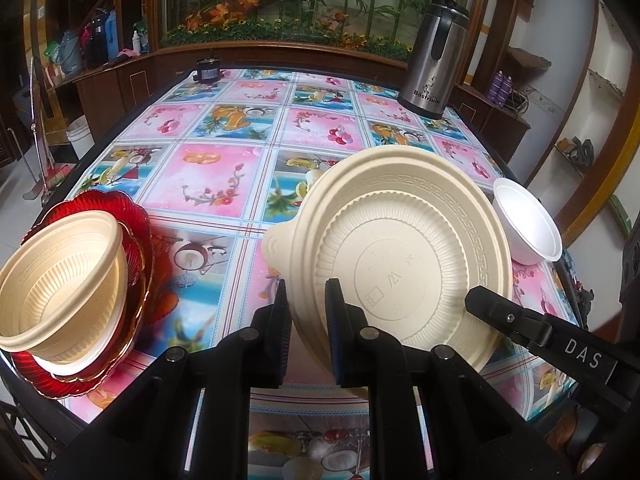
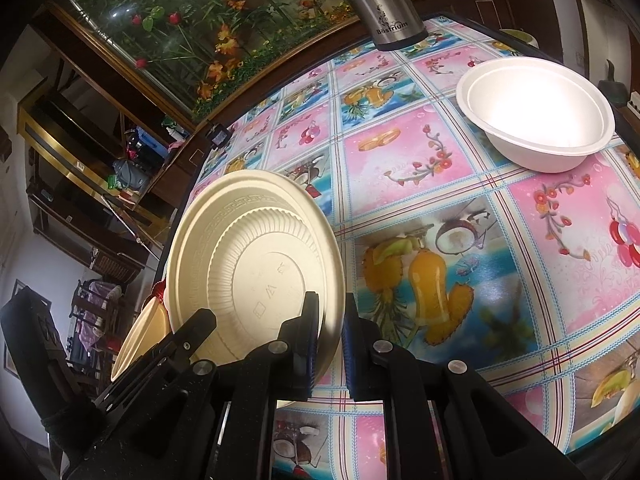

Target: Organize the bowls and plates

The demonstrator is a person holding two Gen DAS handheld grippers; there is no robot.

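Two grippers pinch one cream plate (image 1: 400,256) by opposite edges, tipped up off the table (image 1: 224,168) with its ribbed underside facing us, likely so it can travel to a pile. From the left wrist, the left gripper (image 1: 306,336) is clenched on the rim at 6 o'clock; the right gripper's finger reaches in from 4 o'clock. A cream bowl (image 1: 60,280) sits stacked on red plates (image 1: 136,216) at 9 o'clock, a white bowl (image 1: 528,224) at 3

From the right wrist, the right gripper (image 2: 330,344) is clamped on the plate's (image 2: 256,264) near edge; its Greek-key border shows, and the white bowl (image 2: 536,116) rests at 2 o'clock
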